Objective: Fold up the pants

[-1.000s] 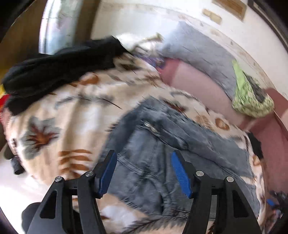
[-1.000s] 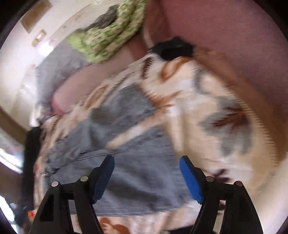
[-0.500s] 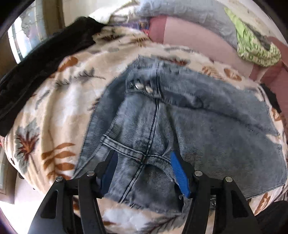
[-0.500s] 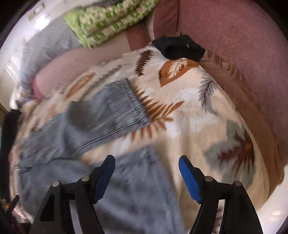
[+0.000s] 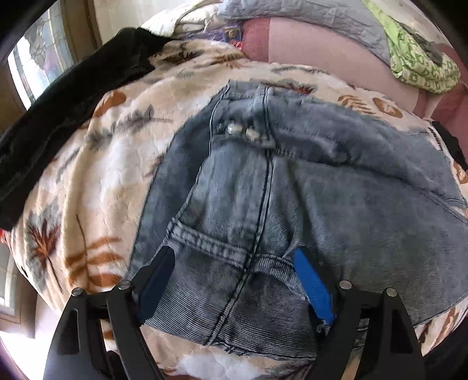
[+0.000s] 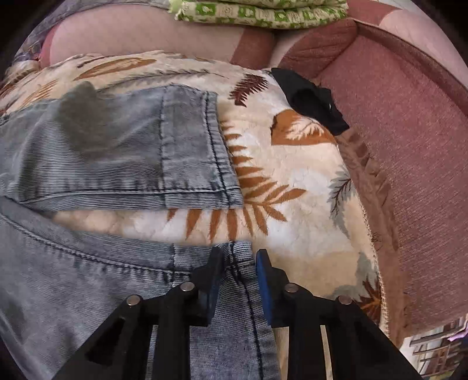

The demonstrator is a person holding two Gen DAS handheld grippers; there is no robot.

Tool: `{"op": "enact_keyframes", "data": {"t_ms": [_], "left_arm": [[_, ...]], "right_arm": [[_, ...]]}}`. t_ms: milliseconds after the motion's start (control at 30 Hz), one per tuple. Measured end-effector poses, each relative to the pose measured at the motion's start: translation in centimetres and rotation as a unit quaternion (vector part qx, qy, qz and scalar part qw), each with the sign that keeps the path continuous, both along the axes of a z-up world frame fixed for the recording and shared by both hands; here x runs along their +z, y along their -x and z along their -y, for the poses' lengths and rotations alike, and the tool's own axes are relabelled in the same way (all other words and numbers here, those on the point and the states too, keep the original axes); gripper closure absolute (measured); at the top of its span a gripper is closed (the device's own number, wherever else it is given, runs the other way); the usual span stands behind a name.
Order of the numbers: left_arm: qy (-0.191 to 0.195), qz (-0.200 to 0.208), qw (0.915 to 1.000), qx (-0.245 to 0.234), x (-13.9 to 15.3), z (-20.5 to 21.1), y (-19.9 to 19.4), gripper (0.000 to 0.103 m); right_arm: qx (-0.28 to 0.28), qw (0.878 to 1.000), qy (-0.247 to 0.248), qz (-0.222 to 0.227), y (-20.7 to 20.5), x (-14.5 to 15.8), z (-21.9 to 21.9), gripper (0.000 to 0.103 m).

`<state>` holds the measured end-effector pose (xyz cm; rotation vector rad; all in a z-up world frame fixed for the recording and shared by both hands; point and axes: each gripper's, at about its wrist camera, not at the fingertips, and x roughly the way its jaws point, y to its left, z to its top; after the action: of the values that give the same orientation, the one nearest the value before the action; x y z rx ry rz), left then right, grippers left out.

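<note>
Grey-blue denim pants (image 5: 263,190) lie spread flat on a cream leaf-print blanket (image 5: 96,163). In the left wrist view my left gripper (image 5: 234,269) is open, its jaws wide apart over the waistband and back pocket. In the right wrist view the two legs lie apart: the far leg (image 6: 117,152) ends in a hem, and my right gripper (image 6: 238,263) is shut on the hem of the near leg (image 6: 87,286), with denim pinched between the pads.
A black garment (image 5: 73,96) lies along the blanket's left edge. A small black cloth (image 6: 313,99) sits by the maroon sofa arm (image 6: 409,146). A folded green patterned cloth (image 6: 263,11) and a grey pillow (image 5: 307,20) rest on the sofa back.
My left gripper has dropped lower over the waistband, still open. My right gripper has come down onto the near leg's hem and closed on it.
</note>
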<state>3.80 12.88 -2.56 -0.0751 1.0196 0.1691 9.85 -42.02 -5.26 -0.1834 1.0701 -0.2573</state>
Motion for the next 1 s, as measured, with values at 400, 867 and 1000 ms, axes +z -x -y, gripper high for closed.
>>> {"op": "enact_keyframes", "data": {"t_ms": [400,867,1000], "left_arm": [[0.133,0.021,0.9907,0.024,3.2,-5.3,-15.4,0.019],[0.0,-0.065,0.9978,-0.006,-1.4,-3.4,-23.8,0.085],[-0.015,-0.058,0.9982,-0.003,-1.5,-3.2,-24.2,0.082]], "right_arm": [[-0.027,0.982,-0.181,0.037,-10.8,3.7,3.6,0.037],[0.015,0.999,-0.037,0.015,-16.5,2.0,0.3,0.089],[0.003,0.999,-0.029,-0.035,-16.3,-1.9,1.1,0.085]]}}
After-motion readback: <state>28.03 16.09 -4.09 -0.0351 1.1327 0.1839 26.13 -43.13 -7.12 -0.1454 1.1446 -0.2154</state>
